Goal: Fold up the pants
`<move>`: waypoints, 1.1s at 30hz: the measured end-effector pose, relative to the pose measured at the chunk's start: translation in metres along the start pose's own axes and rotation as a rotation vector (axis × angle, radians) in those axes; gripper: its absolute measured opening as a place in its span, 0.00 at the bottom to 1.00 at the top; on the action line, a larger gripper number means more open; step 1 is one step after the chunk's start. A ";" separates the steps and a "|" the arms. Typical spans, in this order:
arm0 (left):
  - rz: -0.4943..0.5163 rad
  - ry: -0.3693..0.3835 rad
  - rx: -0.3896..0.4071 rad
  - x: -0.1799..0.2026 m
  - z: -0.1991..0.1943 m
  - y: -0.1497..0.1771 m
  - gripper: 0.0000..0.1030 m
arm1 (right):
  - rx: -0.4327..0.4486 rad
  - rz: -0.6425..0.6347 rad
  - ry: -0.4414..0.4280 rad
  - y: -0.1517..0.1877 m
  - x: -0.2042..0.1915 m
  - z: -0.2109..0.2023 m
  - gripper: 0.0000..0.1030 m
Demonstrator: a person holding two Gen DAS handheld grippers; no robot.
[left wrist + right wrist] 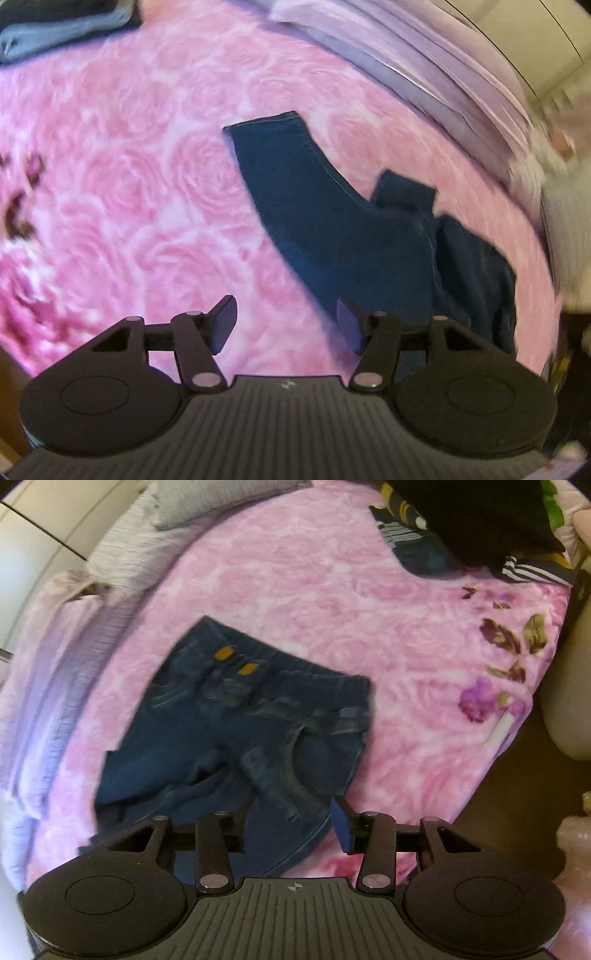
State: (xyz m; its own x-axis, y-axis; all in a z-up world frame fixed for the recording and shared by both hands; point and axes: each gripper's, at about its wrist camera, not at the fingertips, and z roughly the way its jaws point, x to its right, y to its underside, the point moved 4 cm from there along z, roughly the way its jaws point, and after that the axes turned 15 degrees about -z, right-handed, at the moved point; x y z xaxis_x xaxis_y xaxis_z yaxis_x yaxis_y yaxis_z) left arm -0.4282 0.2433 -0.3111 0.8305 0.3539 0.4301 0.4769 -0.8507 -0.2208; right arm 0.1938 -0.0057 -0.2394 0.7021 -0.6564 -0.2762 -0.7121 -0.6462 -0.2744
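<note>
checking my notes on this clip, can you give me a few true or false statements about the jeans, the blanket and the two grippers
1. The dark blue denim pants lie on a pink rose-patterned blanket. True.
2. The left gripper is clamped on a pant leg. False: its jaws stand apart over bare blanket, with the leg edge by one finger.
3. Two small orange patches show near the elastic waistband. True.
4. The pants are already folded into a neat square. False: they lie spread out and rumpled, one leg stretched away.
5. The right gripper is open above the pants. True.
6. The blanket holds nothing but the pants. False: a dark pile of clothes sits at its far corner.
</note>
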 end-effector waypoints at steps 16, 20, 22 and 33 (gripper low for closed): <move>-0.201 -0.059 0.126 -0.010 0.145 -0.059 0.00 | -0.095 0.061 0.149 0.002 0.078 0.067 0.41; -0.215 -0.011 0.234 -0.023 0.090 -0.050 0.00 | -0.087 0.031 0.130 -0.011 0.066 0.071 0.41; -0.233 -0.014 0.271 -0.041 0.051 -0.041 0.00 | -0.074 0.012 0.126 -0.021 0.060 0.073 0.41; -0.369 -0.413 0.157 -0.159 0.014 0.043 0.01 | -0.063 -0.235 0.074 -0.073 0.017 0.104 0.41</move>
State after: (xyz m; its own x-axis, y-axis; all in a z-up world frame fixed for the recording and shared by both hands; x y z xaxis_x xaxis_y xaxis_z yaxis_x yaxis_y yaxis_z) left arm -0.5354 0.1560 -0.4010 0.6296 0.7655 0.1327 0.7671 -0.5856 -0.2620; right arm 0.2583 0.0709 -0.3201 0.8479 -0.5107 -0.1425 -0.5298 -0.8060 -0.2641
